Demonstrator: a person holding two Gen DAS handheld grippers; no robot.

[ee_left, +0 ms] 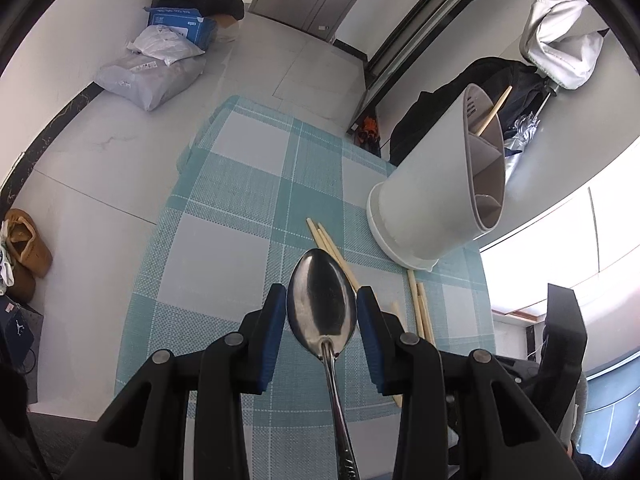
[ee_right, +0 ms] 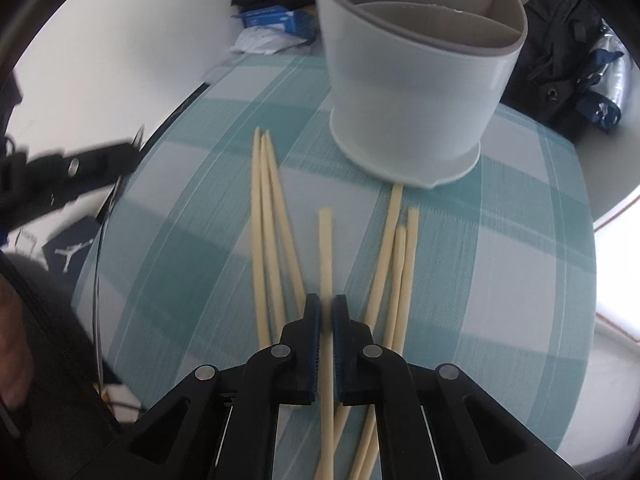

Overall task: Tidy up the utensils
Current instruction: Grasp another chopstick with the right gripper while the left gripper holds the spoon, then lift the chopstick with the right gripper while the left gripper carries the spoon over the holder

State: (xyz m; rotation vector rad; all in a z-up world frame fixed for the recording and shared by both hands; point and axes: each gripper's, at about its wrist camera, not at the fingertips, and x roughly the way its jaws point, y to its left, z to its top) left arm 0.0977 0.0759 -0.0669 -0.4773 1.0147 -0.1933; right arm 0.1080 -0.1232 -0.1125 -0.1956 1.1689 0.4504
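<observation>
My left gripper is raised above the table and holds a metal spoon by the sides of its bowl, the handle running back toward the camera. The white divided utensil holder stands at the right with one chopstick in its far compartment. My right gripper is low over the table with its jaws nearly closed around a single chopstick. Several more chopsticks lie on either side of it, in front of the holder.
The table wears a teal and white checked cloth. Its left edge drops to a tiled floor with bags and shoes. A dark backpack and a grey cloth sit behind the holder. The left gripper shows blurred at the left of the right wrist view.
</observation>
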